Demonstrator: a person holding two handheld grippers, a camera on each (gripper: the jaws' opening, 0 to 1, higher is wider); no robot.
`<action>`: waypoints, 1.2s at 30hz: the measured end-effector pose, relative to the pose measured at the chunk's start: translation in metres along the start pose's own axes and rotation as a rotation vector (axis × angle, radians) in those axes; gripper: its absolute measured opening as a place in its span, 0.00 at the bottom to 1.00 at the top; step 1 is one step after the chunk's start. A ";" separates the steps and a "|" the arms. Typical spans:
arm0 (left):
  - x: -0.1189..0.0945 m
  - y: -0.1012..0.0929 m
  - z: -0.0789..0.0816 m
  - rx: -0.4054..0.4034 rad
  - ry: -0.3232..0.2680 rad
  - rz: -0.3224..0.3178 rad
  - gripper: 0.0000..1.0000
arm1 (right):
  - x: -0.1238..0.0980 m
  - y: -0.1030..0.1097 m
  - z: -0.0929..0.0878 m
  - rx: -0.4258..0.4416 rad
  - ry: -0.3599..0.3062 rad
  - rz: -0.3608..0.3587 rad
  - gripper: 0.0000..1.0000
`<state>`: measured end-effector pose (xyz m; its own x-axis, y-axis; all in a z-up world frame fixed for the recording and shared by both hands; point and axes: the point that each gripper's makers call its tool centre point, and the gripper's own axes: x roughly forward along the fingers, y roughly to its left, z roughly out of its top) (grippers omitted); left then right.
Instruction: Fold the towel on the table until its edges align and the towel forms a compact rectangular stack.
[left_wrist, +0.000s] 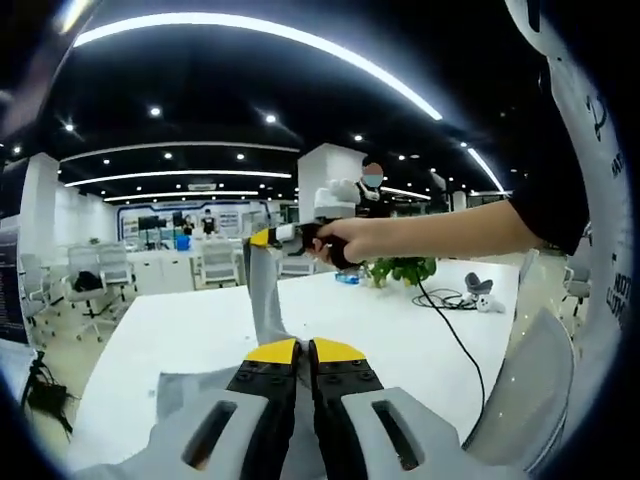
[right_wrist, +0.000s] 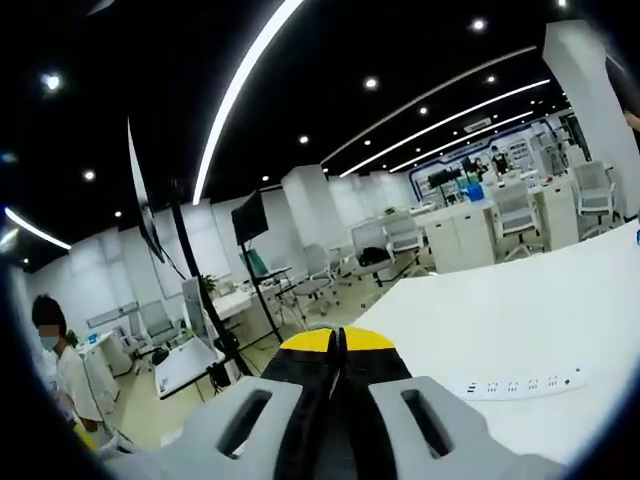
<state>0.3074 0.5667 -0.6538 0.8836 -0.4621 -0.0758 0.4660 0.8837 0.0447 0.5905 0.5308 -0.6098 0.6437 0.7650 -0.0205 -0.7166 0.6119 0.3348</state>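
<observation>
1. Left gripper view: the left gripper (left_wrist: 304, 352) is clamped on the grey towel (left_wrist: 263, 300), lifted above the white table (left_wrist: 400, 330). The right gripper (left_wrist: 262, 237), held by a hand (left_wrist: 350, 240), pinches the towel's far end.
2. Right gripper view: the right gripper's (right_wrist: 337, 342) jaws are pressed together; whether cloth sits between them I cannot tell. A power strip (right_wrist: 520, 384) lies on the table (right_wrist: 520, 300).

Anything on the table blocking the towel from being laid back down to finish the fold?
Nothing visible does. The towel hangs between both grippers above bare white table; the cable and plant sit further back.
</observation>
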 end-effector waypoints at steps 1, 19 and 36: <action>-0.002 0.002 -0.001 -0.001 0.002 0.005 0.04 | 0.002 0.003 -0.001 0.001 0.002 0.004 0.00; -0.037 0.042 -0.034 -0.086 0.029 0.178 0.04 | 0.045 0.039 -0.042 -0.010 0.044 0.074 0.00; -0.055 0.084 -0.103 -0.246 0.123 0.358 0.04 | 0.096 0.041 -0.119 0.045 0.171 0.066 0.00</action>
<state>0.2935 0.6743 -0.7488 0.9680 -0.1251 -0.2175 0.0941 0.9846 -0.1473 0.5910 0.6537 -0.7101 0.5379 0.8284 -0.1561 -0.7404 0.5528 0.3823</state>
